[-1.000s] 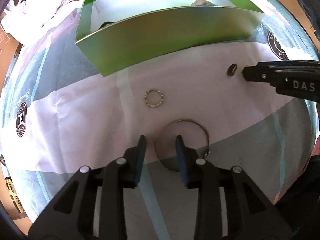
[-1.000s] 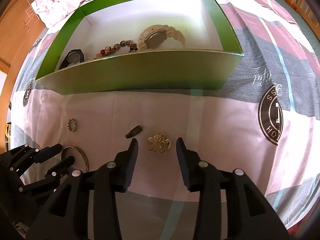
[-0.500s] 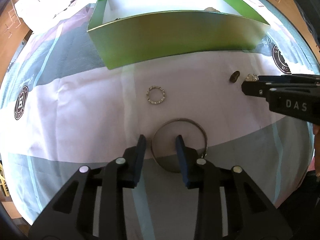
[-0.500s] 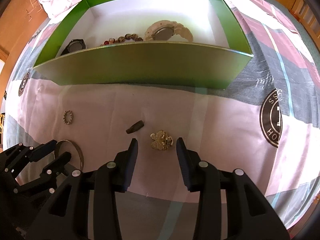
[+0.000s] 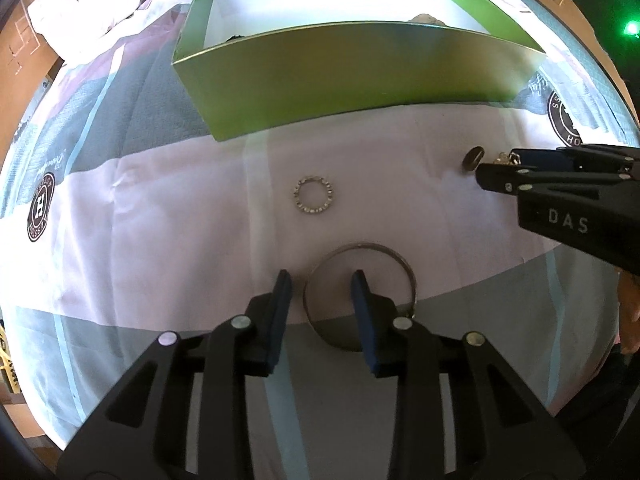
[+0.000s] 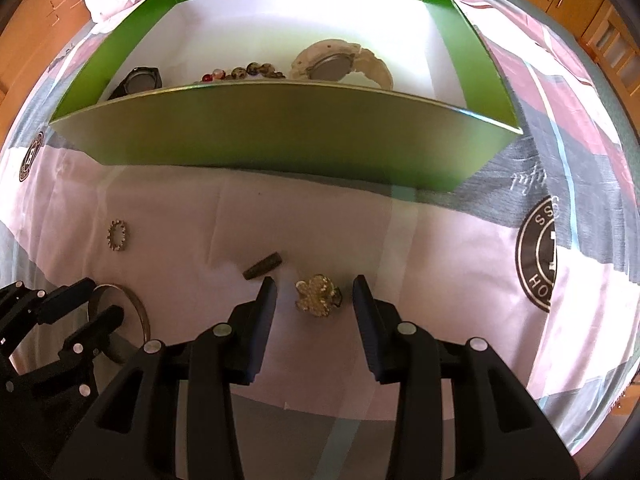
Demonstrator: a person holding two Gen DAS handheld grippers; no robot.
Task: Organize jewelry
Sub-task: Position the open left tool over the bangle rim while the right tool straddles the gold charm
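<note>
a box (image 6: pixel 280 136) sits at the back of the bed (image 6: pixel 440 248), holding two watches (image 6: pixel 340 66) and beads (image 6: pixel 244 73); before it lie a brooch (image 6: pixel 318 295), ring (image 6: pixel 119 235) and bangle (image 5: pixel 360 280).

Green box (image 6: pixel 280 136): tall near wall blocks any low approach from the bedsheet (image 5: pixel 160 220) side; entry only over the rim. Inside, black watch (image 6: pixel 140 80), beads (image 6: pixel 240 72) and pale watch (image 6: pixel 340 66) crowd the near wall; far half bare.

Sheet before the box: open strip, with toothed ring (image 5: pixel 314 195) alone mid-way.

Left gripper (image 5: pixel 322 280) straddles the bangle (image 5: pixel 360 276) rim. Right gripper (image 6: pixel 314 286) brackets the gold brooch (image 6: pixel 318 294); dark ring (image 6: pixel 262 266) just beside its left finger. Clear lane between the two grippers.
</note>
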